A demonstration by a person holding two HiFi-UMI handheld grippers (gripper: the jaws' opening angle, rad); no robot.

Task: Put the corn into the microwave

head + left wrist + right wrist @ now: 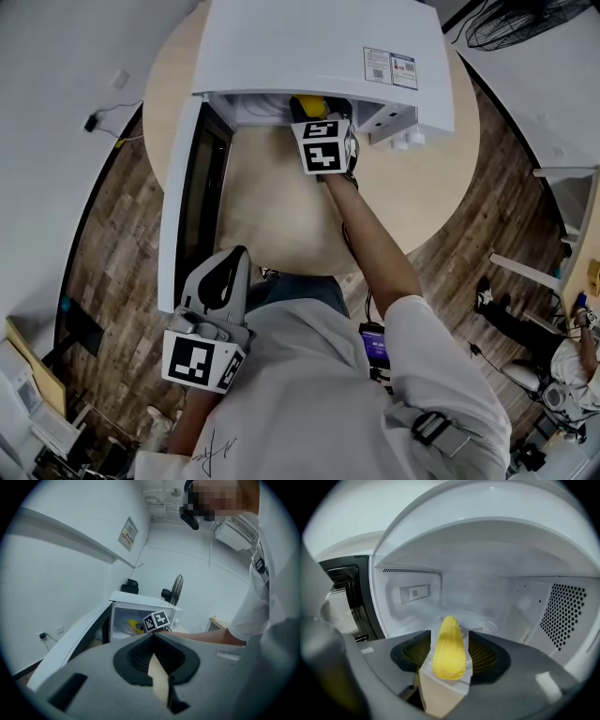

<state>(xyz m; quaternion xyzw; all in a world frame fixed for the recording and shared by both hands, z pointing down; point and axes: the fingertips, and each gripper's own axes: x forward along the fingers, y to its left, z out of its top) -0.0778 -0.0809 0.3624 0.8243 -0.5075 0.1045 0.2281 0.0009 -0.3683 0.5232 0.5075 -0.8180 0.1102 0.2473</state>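
Observation:
The yellow corn (449, 646) lies lengthwise between the jaws of my right gripper (450, 654), which is shut on it. That gripper (316, 117) reaches into the mouth of the white microwave (319, 47), so only a bit of the corn (307, 103) shows there. The corn's tip hangs over the glass turntable (492, 620). My left gripper (234, 258) is held back near my chest, over the table's near edge. It (152, 638) is shut with nothing in it. From there I see the corn (136, 626) inside the open cavity.
The microwave door (183, 187) stands swung open to the left, over the round wooden table (281, 211). A fan (525, 21) stands at the far right. A cable and plug (94, 122) lie on the floor at left. Another person (572, 366) is at the lower right.

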